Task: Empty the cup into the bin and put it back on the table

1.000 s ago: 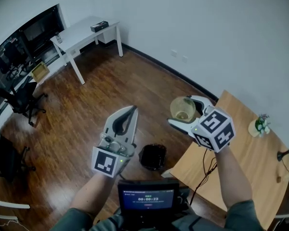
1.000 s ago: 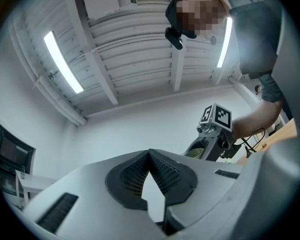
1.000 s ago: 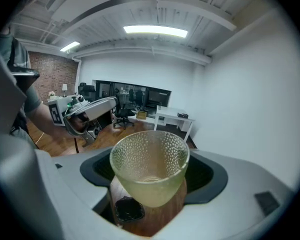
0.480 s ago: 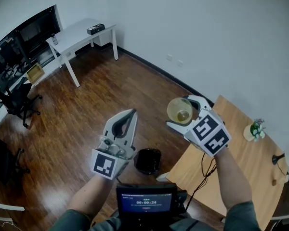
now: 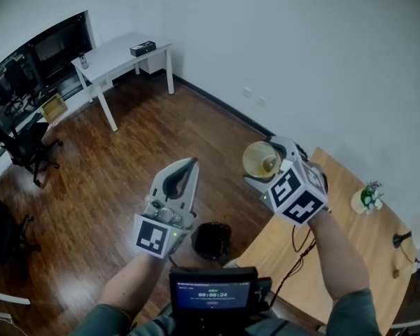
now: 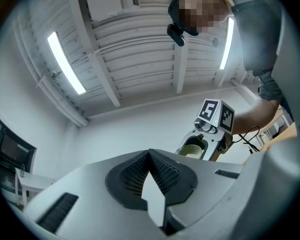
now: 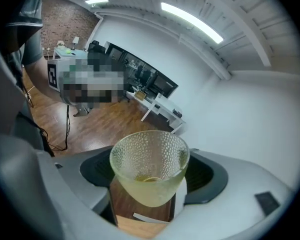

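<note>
The glass cup [image 7: 149,169] is gripped in the right gripper's [image 5: 266,162] jaws, off the table's [image 5: 350,243] left edge. The bin [image 5: 211,240] is seen on the floor, nearer and leftward. The left gripper [image 5: 187,165] is closed on nothing.

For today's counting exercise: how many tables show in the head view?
2: a white table near the far wall, a wooden table at lower right. More may be hidden.

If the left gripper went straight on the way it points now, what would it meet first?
Probably nothing near: the left gripper aims up at the white wall. The right gripper, holding the cup, sits right of that line, though depth is unclear.
</note>
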